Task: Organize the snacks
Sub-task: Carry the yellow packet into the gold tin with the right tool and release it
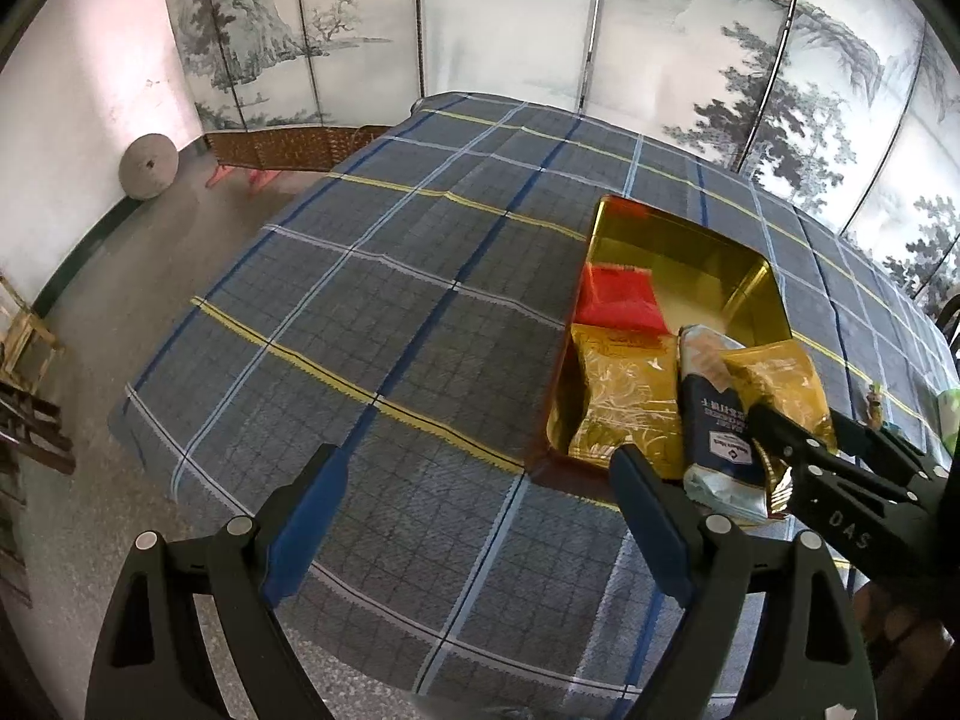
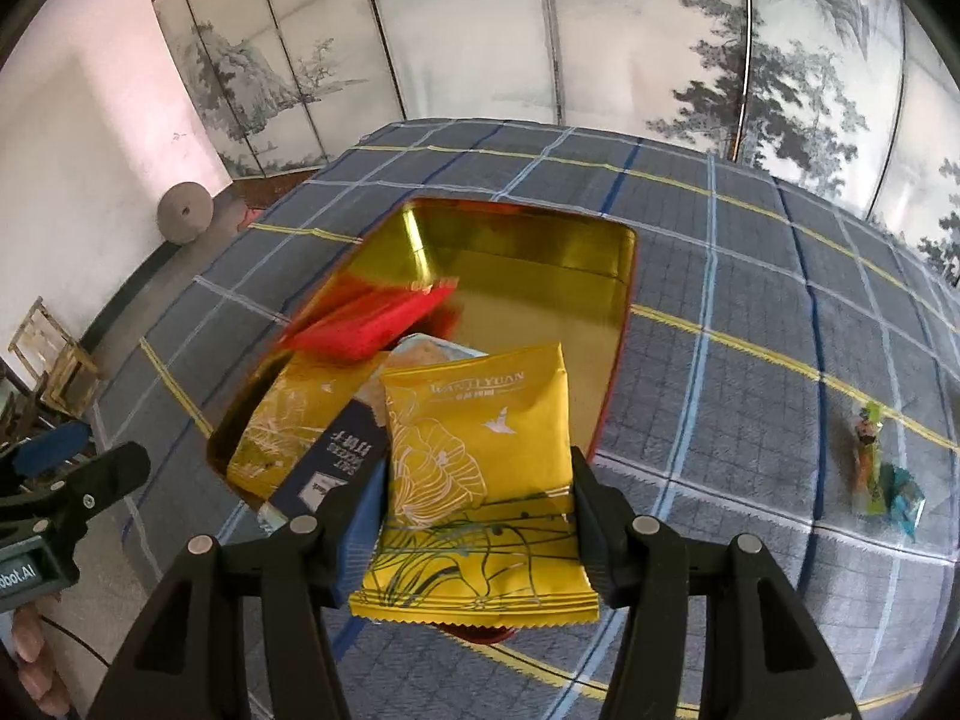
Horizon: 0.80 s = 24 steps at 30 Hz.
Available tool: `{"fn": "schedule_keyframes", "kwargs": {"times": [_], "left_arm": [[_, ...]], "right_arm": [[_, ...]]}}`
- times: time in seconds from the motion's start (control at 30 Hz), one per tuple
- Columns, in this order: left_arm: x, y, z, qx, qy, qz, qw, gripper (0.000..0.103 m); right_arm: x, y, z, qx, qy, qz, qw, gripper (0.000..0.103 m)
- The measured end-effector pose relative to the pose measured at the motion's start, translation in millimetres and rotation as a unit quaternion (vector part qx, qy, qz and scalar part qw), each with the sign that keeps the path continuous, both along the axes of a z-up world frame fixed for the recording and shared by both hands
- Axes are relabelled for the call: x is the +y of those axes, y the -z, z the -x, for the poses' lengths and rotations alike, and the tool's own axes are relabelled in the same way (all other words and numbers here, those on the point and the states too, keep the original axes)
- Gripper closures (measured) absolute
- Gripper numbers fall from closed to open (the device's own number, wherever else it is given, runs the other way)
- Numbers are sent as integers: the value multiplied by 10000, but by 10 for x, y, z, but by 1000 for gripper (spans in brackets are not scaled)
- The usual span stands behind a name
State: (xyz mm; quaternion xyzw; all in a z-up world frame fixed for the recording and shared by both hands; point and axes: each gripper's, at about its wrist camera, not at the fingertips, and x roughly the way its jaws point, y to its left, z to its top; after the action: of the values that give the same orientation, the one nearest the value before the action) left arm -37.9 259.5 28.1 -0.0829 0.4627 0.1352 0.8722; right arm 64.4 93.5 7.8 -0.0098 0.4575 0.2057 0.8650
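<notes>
A gold tin box [image 1: 744,276] [image 2: 540,294] lies open on the plaid cloth. In it are a red packet [image 1: 618,300] [image 2: 372,324], a yellow packet [image 1: 624,402] [image 2: 282,420] and a navy packet [image 1: 714,420] [image 2: 336,462]. My right gripper [image 2: 474,480] [image 1: 798,438] is shut on a second yellow packet [image 2: 480,480] [image 1: 774,384], held over the box's near end. My left gripper [image 1: 480,480] is open and empty, over the cloth left of the box.
Small colourful candies [image 2: 882,474] lie on the cloth to the right of the box. A painted folding screen [image 1: 510,18] stands behind the table. A round stone [image 1: 147,165] and a wicker basket [image 1: 288,147] are on the floor at left.
</notes>
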Motion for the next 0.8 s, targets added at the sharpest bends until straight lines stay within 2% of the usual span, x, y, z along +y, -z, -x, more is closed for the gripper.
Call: {"fn": "schedule_keyframes", "kwargs": {"times": [0.53,0.8], "left_arm": [[-115,-48,4,-21,89,-65,9999,16],[-230,-67,-11,0,180,-87,9998,16]], "right_arm": [[-18,-26,121,-84,-320,25,9995,44],[0,-22,128,-65,-478,-60,9988,40]]}}
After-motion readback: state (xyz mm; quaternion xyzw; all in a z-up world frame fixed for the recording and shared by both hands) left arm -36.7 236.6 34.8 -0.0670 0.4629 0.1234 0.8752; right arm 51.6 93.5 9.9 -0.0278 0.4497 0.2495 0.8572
